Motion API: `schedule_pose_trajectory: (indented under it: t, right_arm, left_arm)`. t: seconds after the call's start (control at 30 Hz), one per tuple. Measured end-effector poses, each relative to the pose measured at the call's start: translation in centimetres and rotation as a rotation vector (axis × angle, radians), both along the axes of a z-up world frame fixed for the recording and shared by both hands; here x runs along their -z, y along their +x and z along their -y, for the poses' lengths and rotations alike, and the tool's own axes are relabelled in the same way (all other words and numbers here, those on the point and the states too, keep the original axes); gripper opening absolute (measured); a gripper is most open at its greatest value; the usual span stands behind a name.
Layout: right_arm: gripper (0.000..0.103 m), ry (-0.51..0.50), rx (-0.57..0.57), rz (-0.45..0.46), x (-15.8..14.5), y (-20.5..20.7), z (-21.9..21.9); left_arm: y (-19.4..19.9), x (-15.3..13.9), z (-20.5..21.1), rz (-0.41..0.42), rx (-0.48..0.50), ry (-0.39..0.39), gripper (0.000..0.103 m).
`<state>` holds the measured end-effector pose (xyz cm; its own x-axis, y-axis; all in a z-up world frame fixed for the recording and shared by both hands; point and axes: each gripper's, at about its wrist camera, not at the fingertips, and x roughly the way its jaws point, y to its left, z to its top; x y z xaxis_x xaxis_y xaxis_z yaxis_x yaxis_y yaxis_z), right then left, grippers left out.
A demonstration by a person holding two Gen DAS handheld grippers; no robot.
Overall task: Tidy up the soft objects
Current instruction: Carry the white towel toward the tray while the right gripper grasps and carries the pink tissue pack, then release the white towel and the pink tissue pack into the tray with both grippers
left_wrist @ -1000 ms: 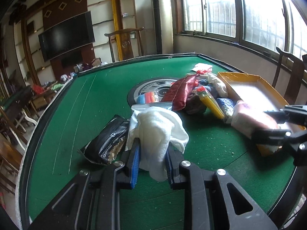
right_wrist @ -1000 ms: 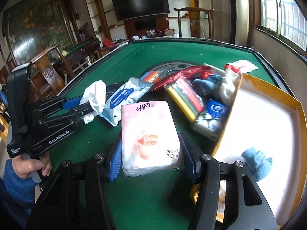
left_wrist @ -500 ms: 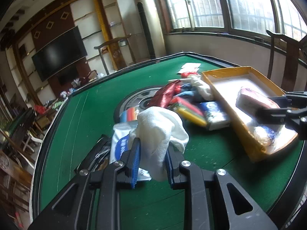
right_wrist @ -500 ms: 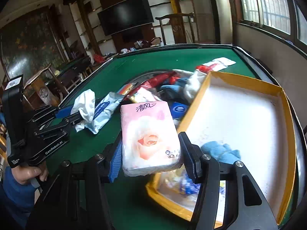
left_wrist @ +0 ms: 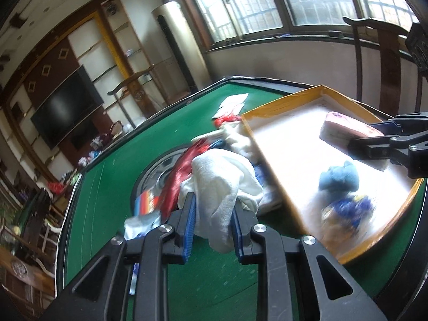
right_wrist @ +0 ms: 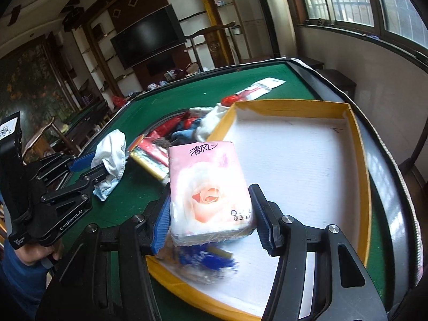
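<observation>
Pink tissue pack (right_wrist: 210, 190), rose print, clamped between the blue pads of the right gripper (right_wrist: 211, 214); held in the air over the near left corner of the yellow-rimmed tray (right_wrist: 358, 144), lower end just above a blurred blue-and-yellow packet (right_wrist: 206, 262) lying inside the tray. Left wrist view: same pack (left_wrist: 345, 131) above the tray's white floor, beyond a crumpled blue cloth (left_wrist: 338, 178) that lies in the tray.

White cloth (left_wrist: 224, 184) pinched in the left gripper (left_wrist: 214, 214), jaws narrow, cloth bunched above the pads and hanging below them; it sits left of the tray, outside its rim, above the green table (left_wrist: 107, 192).

Pile of mixed packets (right_wrist: 165, 139) against the tray's left wall: red wrapper, yellow-edged pack, blue items, a white cloth touching the tray's far left corner. A flat white-and-red packet (right_wrist: 256, 89) lies alone on the felt beyond the tray.

A hand (right_wrist: 34, 252) in a blue sleeve grips the left gripper's handle, far left of the tray
</observation>
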<state>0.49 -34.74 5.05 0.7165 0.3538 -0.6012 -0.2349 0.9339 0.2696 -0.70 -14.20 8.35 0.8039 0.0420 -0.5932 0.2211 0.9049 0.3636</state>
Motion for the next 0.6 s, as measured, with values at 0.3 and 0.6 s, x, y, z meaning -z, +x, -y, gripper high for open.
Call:
schedule_pose_trajectory:
  t: [0.3,0.6]
  right_arm:
    - [0.055,0.010,0.105,-0.068,0.0,3.3,4.1]
    - [0.055,-0.109,0.235,-0.188,0.8,10.5,7.7]
  left_arm:
    - [4.2,0.4,6.2,-0.027,0.092,0.049,0.026]
    - [12.0,3.8,10.3,-0.253,0.136,0.029,0.026]
